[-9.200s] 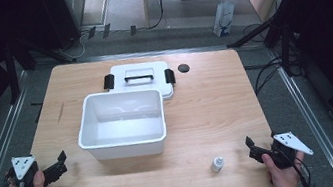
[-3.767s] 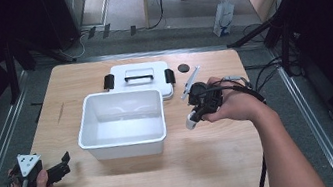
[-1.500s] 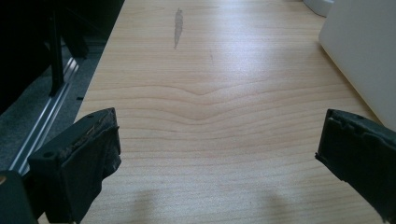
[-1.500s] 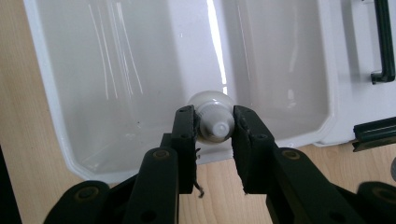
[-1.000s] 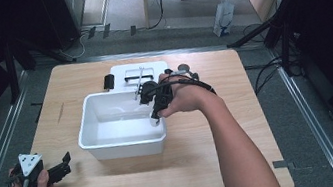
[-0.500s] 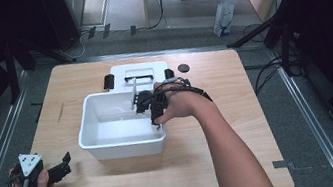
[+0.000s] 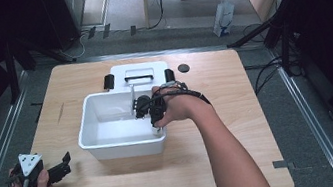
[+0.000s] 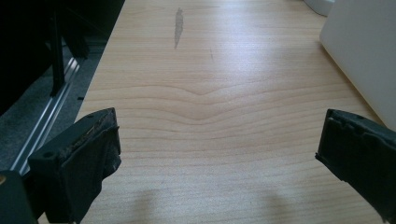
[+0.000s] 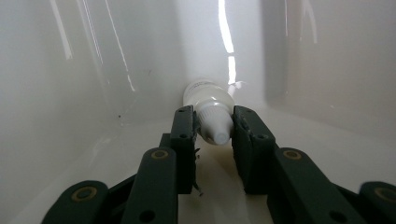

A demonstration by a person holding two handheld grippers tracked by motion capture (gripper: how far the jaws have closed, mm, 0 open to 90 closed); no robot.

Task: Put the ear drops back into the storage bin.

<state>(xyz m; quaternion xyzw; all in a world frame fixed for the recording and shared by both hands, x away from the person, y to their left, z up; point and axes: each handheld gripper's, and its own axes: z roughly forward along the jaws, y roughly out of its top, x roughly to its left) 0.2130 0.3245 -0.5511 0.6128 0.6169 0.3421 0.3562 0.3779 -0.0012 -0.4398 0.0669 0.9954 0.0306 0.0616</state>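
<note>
Right gripper holds bottle inside tub.

From above the near edge we look forward and down over the whole table. Our left gripper view skims low along its bare wood, sharing the white bin; our right gripper view sits close inside that bin.
</note>
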